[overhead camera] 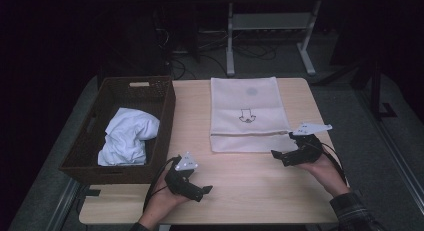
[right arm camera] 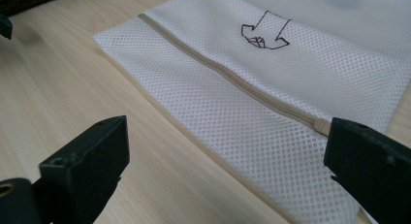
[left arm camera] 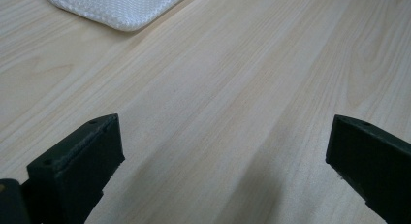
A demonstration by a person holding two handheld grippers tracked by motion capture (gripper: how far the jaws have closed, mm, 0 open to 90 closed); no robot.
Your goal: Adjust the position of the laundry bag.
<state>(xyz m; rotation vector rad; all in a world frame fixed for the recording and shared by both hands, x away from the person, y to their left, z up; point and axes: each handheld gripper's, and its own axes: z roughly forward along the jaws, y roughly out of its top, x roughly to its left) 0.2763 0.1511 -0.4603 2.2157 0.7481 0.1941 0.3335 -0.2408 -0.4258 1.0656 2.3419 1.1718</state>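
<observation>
Two grippers wait beside a white mesh bag

Two grippers are over a light wood table. The left gripper is near the front edge, a little left of the middle. Its jaws are spread wide apart with nothing between them. In the left gripper view, bare wood lies under the jaws, and one corner of the bag shows far off at the top.

The right gripper is on the right side of the table, just beside the near right corner of the white mesh bag. Its jaws are spread wide too, and they grip nothing. In the right gripper view, the bag's near part lies between and past the jaws.

The bag lies flat in the middle of the table, toward the far side. A tan zip runs across it close to its near edge. A small black arrow drawing sits on the bag.

A dark woven basket stands on the left side of the table. A crumpled white cloth lies inside it
</observation>
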